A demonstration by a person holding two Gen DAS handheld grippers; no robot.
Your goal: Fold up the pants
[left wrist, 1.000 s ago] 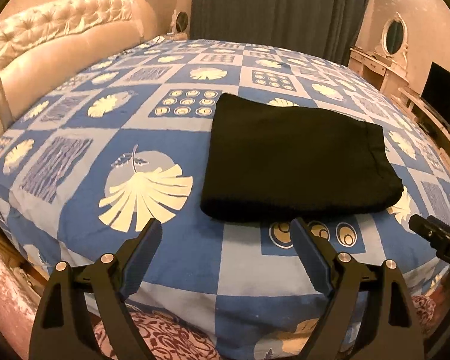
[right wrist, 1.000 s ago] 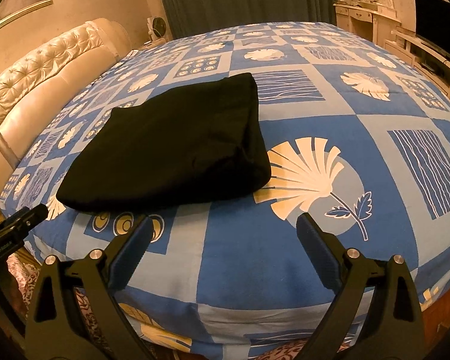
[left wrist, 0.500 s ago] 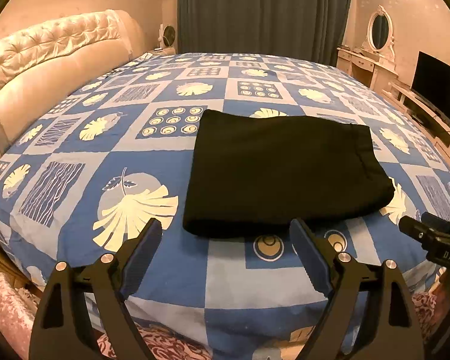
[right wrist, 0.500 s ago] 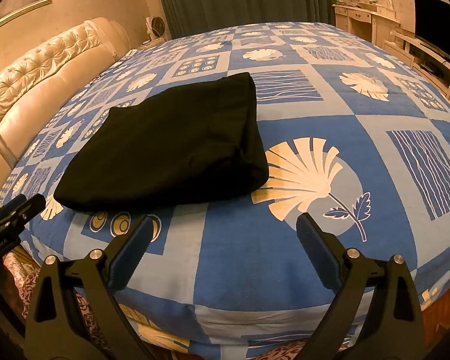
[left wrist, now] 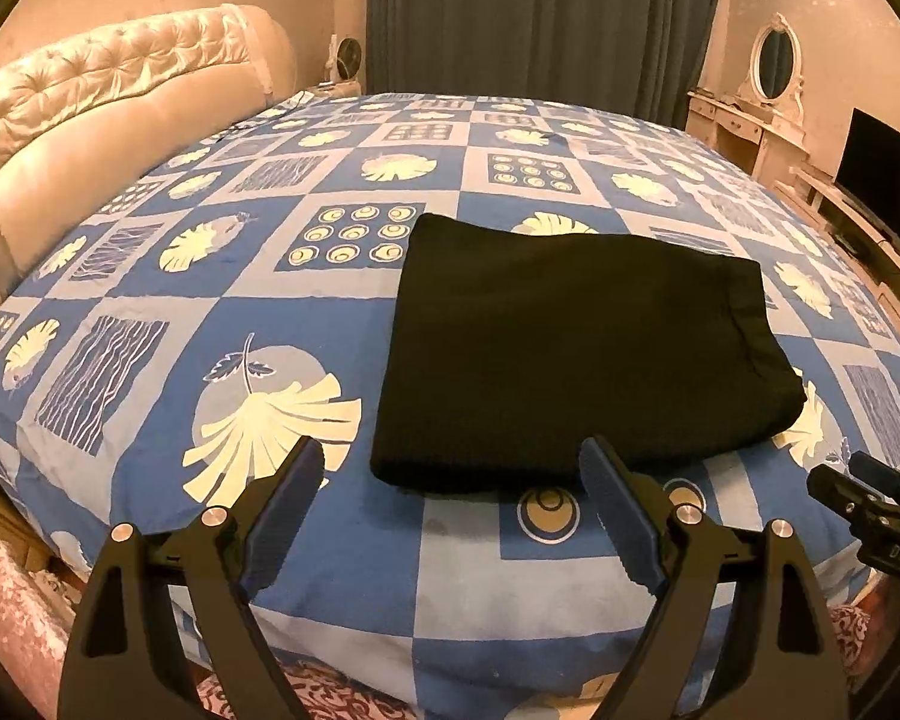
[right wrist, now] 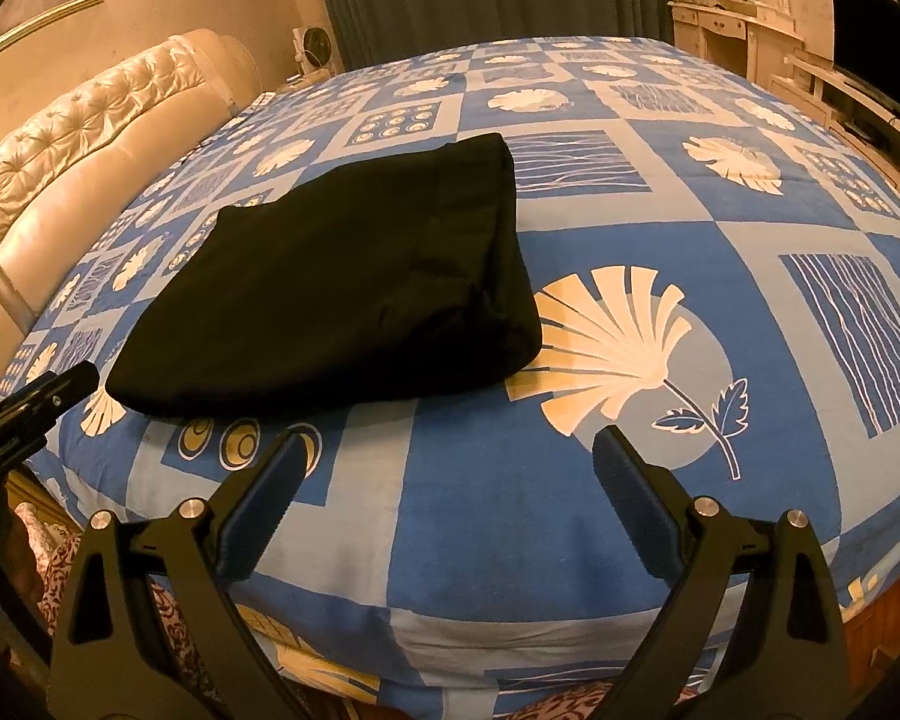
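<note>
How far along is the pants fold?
Done: the black pants lie folded in a compact rectangle on the patterned bedspread. In hand: nothing; left gripper and right gripper hover open, clear of the fabric. Left: apparently nothing.

The black pants [left wrist: 582,354] lie folded into a thick, roughly square bundle, flat on the bed's blue patterned cover [left wrist: 462,564] near its front edge. One side shows stacked layers and a hem band; the near edge is a smooth, rounded fold.
</note>
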